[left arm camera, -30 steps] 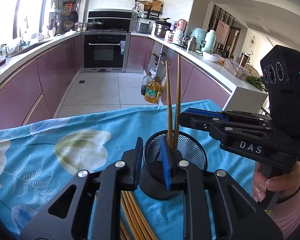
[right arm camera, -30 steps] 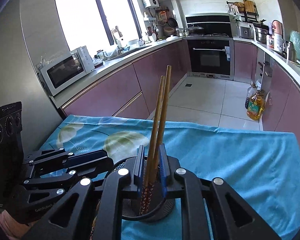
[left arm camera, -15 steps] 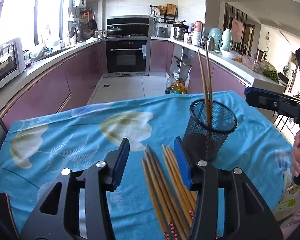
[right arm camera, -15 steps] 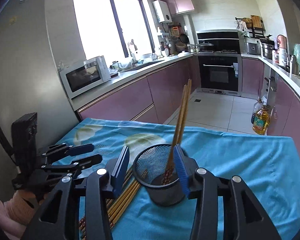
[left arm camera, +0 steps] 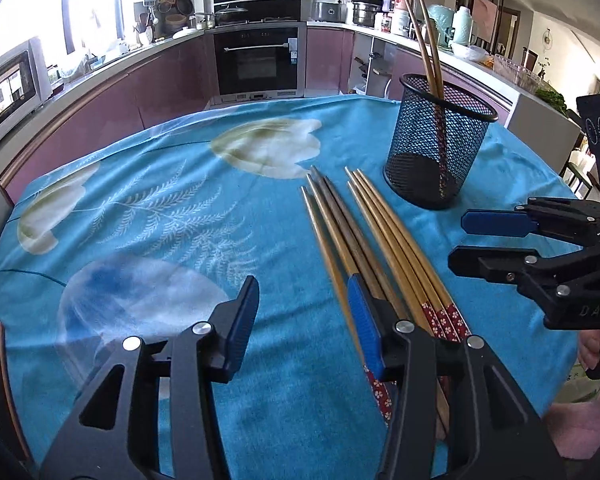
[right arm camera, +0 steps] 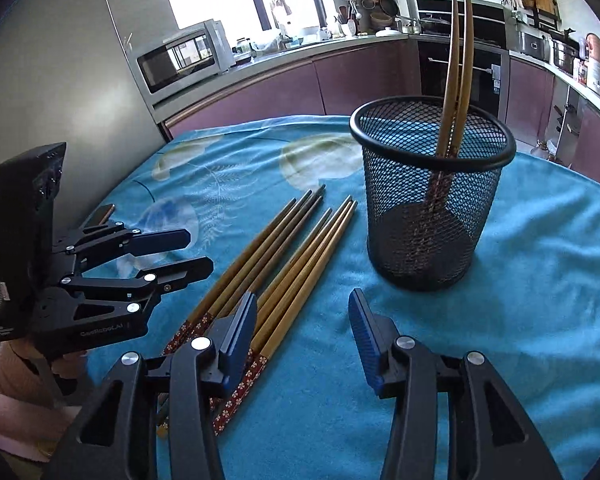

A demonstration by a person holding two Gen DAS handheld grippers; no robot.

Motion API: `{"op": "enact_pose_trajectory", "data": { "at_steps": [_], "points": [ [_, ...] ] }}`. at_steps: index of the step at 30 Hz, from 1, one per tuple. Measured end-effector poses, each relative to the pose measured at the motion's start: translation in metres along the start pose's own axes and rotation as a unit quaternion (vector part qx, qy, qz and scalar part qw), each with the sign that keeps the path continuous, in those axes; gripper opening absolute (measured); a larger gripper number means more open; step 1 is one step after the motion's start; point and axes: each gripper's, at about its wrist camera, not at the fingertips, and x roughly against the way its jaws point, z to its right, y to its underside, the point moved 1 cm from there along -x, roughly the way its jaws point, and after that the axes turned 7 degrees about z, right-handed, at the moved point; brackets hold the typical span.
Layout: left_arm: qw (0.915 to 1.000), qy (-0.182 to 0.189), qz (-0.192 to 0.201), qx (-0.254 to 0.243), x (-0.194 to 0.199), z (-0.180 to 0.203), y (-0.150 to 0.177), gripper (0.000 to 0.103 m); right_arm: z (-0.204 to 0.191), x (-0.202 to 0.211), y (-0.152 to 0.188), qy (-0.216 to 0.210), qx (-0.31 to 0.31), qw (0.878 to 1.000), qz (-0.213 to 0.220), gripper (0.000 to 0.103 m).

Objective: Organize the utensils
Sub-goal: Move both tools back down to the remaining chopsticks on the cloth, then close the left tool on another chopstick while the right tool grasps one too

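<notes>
Right wrist: gripper (right arm camera: 302,334) now off chopsticks (right arm camera: 458,60)

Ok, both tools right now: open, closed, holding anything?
Left tool: open, empty, jaws just opened.
Right tool: open, empty, jaws just opened.

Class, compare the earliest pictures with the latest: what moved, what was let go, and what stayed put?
Both claws have just opened and pulled back from the basket. The right claw let go of the two chopsticks now standing in it; the left claw released the basket's rim. Both are empty. The loose chopsticks on the tablecloth stayed put.
</notes>
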Motion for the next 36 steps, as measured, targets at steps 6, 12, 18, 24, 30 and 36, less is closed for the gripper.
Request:
{"op": "enact_pose_trajectory", "data": {
  "at_steps": [6,12,18,24,30,36],
  "points": [
    [0.9999,0.008,-0.011,-0.007,-0.003,0.008,0.005,0.046,-0.005,-0.006,0.006,0.027,0.009,1.0,-0.007,0.045],
    [0.9997,0.01,-0.021,-0.008,-0.007,0.01,0.008,0.045,-0.005,-0.011,0.01,0.043,0.014,0.999,-0.017,0.045],
    [0.9997,0.01,-0.023,-0.006,-0.009,0.008,0.008,0.041,-0.006,-0.016,0.01,0.048,0.016,0.999,-0.021,0.045],
    [0.9996,0.012,-0.026,0.001,-0.009,0.002,0.009,0.033,-0.001,-0.013,0.012,0.065,0.025,0.997,-0.031,0.035],
    [0.9995,0.012,-0.03,0.002,-0.017,0.001,0.001,0.033,-0.002,-0.019,0.008,0.07,0.033,0.996,-0.034,0.034],
    [0.9995,0.005,-0.033,0.001,-0.028,0.001,-0.006,0.026,0.0,-0.027,0.002,0.076,0.029,0.996,-0.029,0.026]
  ]
}}
